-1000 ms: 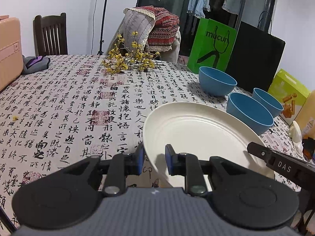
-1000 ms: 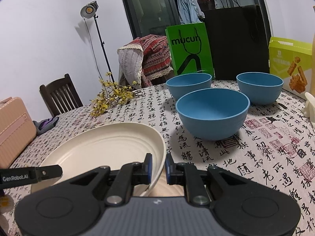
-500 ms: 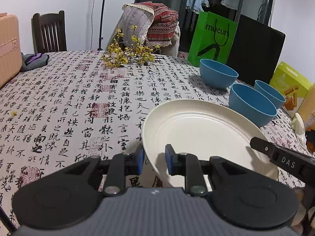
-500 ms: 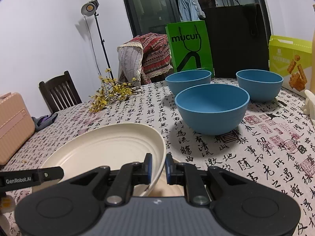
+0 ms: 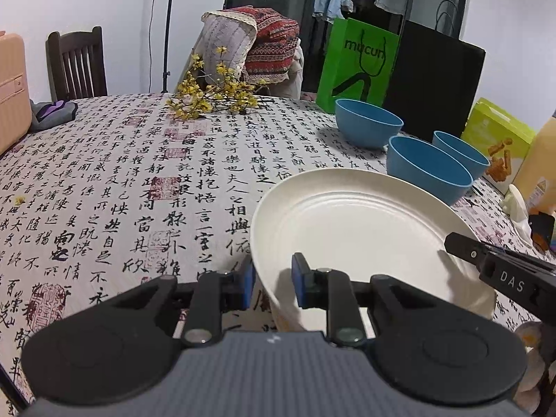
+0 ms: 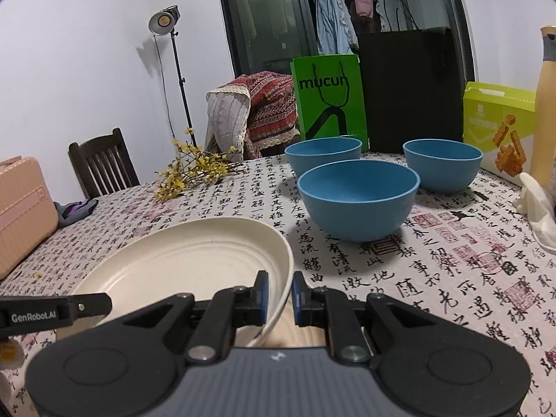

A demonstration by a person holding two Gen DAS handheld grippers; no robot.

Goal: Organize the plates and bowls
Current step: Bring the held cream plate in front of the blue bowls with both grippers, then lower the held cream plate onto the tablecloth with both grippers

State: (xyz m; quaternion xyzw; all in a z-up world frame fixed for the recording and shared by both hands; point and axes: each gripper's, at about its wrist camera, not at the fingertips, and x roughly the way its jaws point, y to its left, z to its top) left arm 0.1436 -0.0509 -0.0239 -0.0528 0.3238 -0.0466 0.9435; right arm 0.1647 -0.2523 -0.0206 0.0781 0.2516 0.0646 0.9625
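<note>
A: Where is the round cream-white ribbed plate (image 5: 351, 229) now?

B: It is over the counter with the calligraphy-print cloth (image 5: 139, 173), tilted, with both tongs on it. The left tongs (image 5: 272, 281) grip its left rim, one blue pad outside and one inside. The right tongs (image 6: 279, 295) are closed on the opposite rim in the same way.

A: And the bowls?

B: Three round blue bowls (image 6: 358, 198) stand upright on the cloth beyond the plate, near each other but apart (the nearest one is just behind the plate's far rim in the left view). Behind them stand a green paper bag (image 6: 328, 99) and a black bag (image 6: 410, 87).
</note>
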